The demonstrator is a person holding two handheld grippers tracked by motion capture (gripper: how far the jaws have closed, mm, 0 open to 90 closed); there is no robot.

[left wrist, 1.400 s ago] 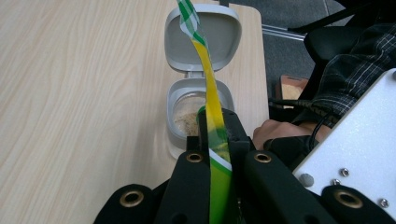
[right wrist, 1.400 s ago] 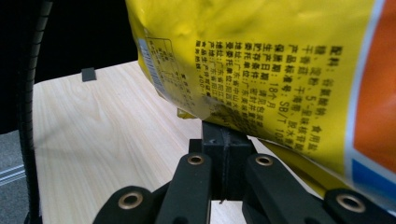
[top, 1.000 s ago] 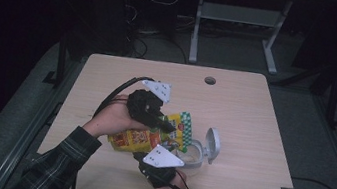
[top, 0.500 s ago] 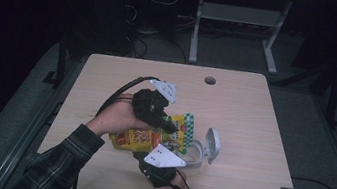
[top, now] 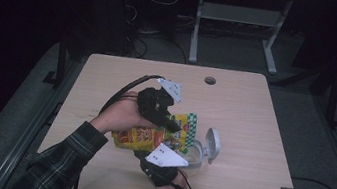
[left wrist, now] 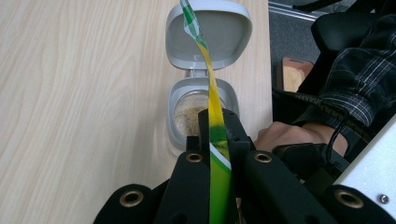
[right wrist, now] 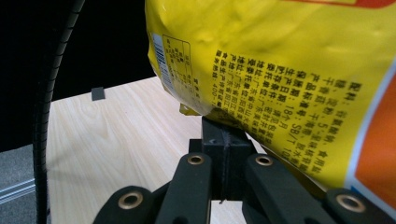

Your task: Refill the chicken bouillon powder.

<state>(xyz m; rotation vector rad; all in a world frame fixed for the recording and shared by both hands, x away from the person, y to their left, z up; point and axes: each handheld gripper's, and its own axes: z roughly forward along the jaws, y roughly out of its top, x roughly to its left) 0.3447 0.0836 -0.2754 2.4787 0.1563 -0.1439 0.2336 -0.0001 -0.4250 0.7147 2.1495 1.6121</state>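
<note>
At the table's near edge, the right gripper (top: pixel 169 142) is clamping the lower edge of a yellow snack bag (top: pixel 142 136); the left gripper (top: pixel 172 124) is pinching the bag's top edge, just above an open grey container (top: pixel 201 152) beyond.

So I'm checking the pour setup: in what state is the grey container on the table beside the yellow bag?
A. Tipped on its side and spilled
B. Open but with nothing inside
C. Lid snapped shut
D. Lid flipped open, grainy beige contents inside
D: in the left gripper view the grey container stands upright with its hinged lid swung back, and beige granules show inside, beyond the bag edge pinched in the left gripper.
</note>
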